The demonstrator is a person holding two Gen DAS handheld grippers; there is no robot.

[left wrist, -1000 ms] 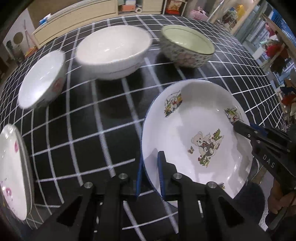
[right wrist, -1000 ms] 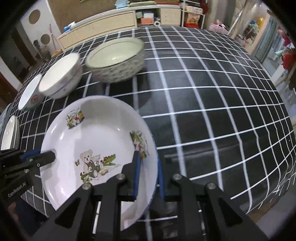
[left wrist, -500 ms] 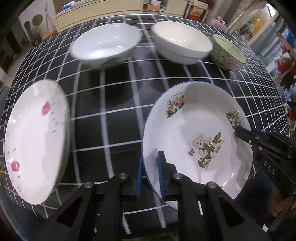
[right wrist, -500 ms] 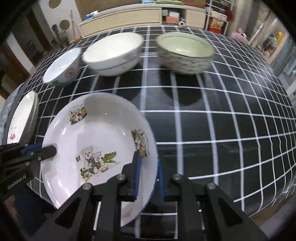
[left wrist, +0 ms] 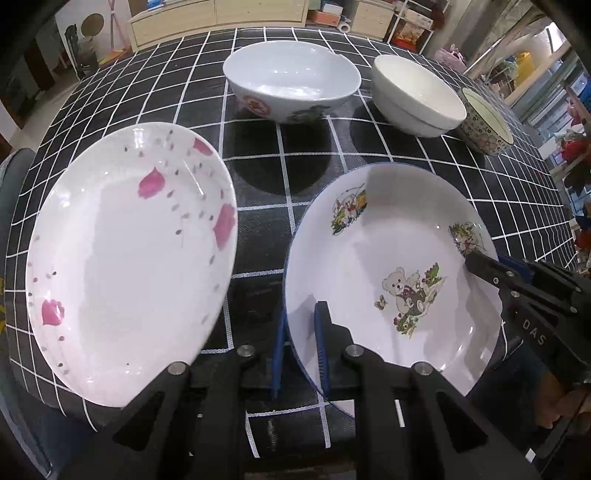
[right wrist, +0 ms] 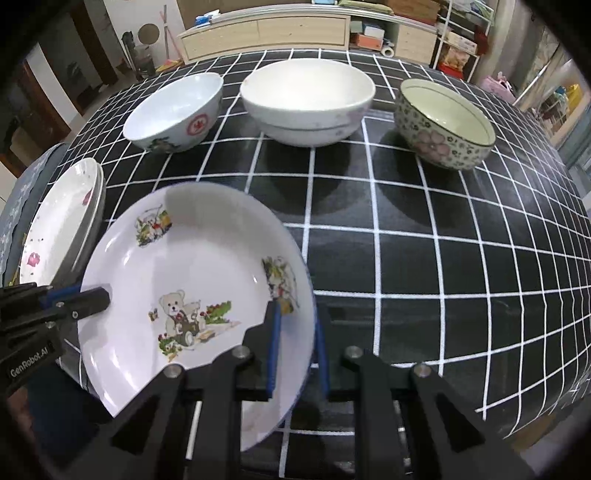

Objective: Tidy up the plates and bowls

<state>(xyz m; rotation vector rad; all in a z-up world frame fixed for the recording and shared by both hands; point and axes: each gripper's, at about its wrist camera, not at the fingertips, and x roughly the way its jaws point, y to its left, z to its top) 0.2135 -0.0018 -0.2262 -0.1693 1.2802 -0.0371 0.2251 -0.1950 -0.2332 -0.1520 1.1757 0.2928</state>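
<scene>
A white plate with a bear picture (left wrist: 388, 240) (right wrist: 192, 254) hangs just above the black checked tablecloth, held by both rims. My left gripper (left wrist: 301, 325) is shut on its near-left rim, one finger inside and one outside. My right gripper (right wrist: 295, 317) is shut on the opposite rim, and its fingertips (left wrist: 480, 266) show at the plate's right in the left wrist view. A white plate with pink petals (left wrist: 129, 258) (right wrist: 62, 221) lies close to the left. Behind stand a bowl with a red emblem (left wrist: 291, 85) (right wrist: 173, 110), a plain white bowl (left wrist: 417, 96) (right wrist: 306, 99) and a flowered bowl (left wrist: 484, 125) (right wrist: 443, 122).
The tablecloth (right wrist: 406, 240) runs bare to the right of the bear plate, down to the table's right and near edges. A pale cabinet (right wrist: 266, 33) and shelves stand beyond the far edge. A grey padded seat (right wrist: 22, 192) sits off the left edge.
Both grippers carried the bear plate leftward across the table. The petal plate came from the left border to right beside it, and the bowls slid to the right in both views.
</scene>
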